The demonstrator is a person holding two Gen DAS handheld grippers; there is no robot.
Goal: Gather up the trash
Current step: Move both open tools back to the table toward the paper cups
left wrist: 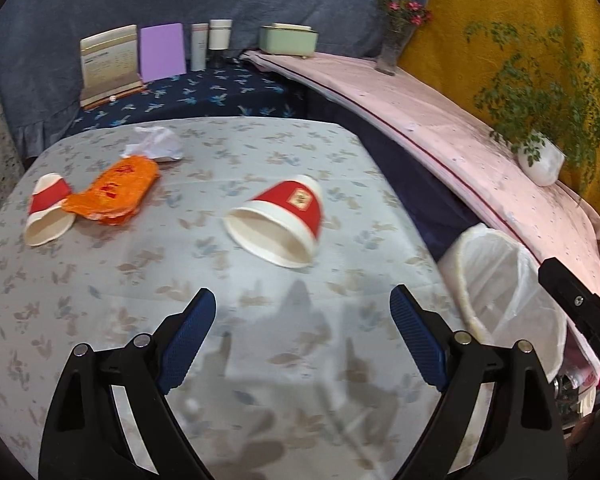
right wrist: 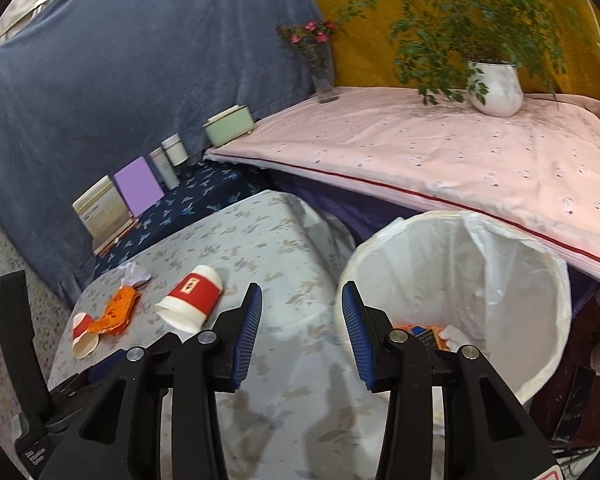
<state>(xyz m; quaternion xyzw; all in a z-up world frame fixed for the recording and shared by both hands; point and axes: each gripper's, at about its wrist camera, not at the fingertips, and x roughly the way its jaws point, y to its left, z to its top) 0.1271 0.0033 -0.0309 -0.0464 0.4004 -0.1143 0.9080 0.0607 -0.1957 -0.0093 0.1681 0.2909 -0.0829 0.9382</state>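
Now both grippers are empty over the table (left wrist: pixel 260 352), with trash left to collect.

Left gripper (left wrist: pixel 302 308) hangs released, jaws wide, the nearest paper cup (left wrist: pixel 280 220) lying on its side just ahead; approaching across its red band, not the soft rim, looks wisest. Right gripper (right wrist: pixel 302 306) is parted too, nothing between its pads, near the lined bin (right wrist: pixel 500 240) beside the table edge. Inside the bin lie an orange wrapper and some white paper. A second cup (left wrist: pixel 46 212), an orange wrapper (left wrist: pixel 116 192) and a crumpled tissue (left wrist: pixel 156 144) wait farther off.
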